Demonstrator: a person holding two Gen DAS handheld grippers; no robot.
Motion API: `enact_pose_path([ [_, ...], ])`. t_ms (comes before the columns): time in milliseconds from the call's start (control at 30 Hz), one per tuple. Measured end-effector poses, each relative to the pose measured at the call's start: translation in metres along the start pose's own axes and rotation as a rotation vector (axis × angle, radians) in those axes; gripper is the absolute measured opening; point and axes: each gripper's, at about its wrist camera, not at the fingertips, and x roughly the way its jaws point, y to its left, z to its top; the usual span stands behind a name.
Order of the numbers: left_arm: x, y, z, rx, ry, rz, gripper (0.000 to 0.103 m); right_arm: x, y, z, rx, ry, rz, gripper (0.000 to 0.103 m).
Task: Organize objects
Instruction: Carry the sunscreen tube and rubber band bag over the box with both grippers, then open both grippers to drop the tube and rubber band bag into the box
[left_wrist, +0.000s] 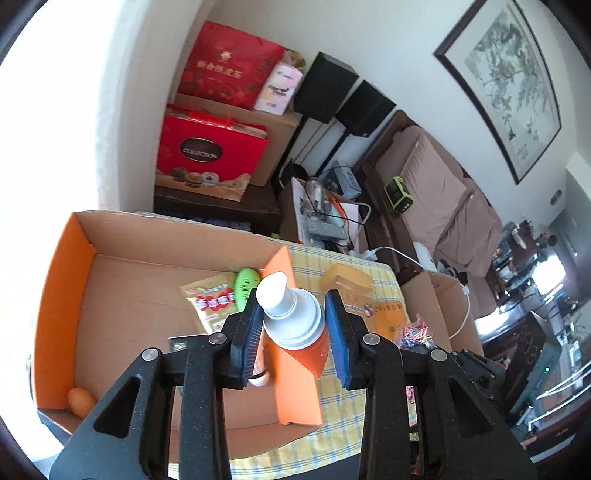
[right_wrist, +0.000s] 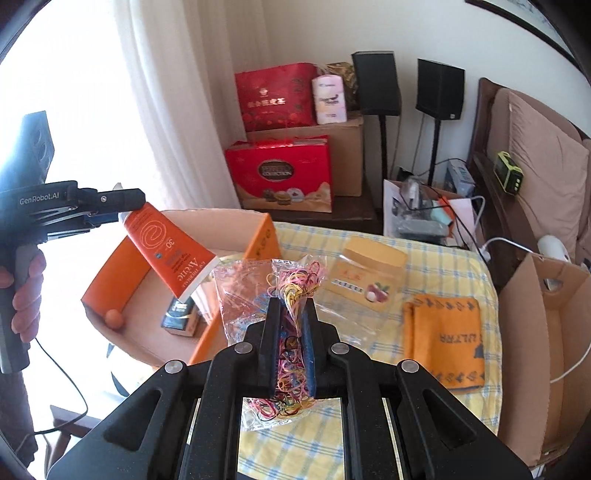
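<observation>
Orange tube (right_wrist: 168, 251) is clamped at cap end by left gripper (right_wrist: 110, 210), long axis tilted, crimped end pointing down over cardboard box (right_wrist: 236, 295); bag of rubber bands (right_wrist: 295, 291) is pinched by right gripper (right_wrist: 291, 314).

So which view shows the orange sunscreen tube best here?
The right wrist view: the orange plastic sunscreen tube hangs side-on over the orange cardboard box, its label readable, held by the left hand-held gripper. The left wrist view shows only its white cap end foreshortened between the fingers.
</observation>
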Motion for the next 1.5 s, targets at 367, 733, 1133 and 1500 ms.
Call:
enact_pose_path([
  [367,-0.028,0.118,-0.015,-0.163,-0.022,0.141,0.031,0.055,0.072,0.015,-0.081,0.071,0.129,0.009],
  [733,0.001,0.164,-0.049,-0.216,0.075,0.191,0.031,0.108,0.131,0.003,-0.14,0.165,0.193,0.009],
  [1133,0.009,0.167,-0.047,-0.14,0.152,0.267,0.031,0.133,0.163,-0.005,-0.181,0.21,0.215,0.01],
  [1500,-0.014,0.164,-0.04,-0.173,0.08,0.282,0.035,0.161,0.176,-0.007,-0.079,0.251,0.287,0.014],
])
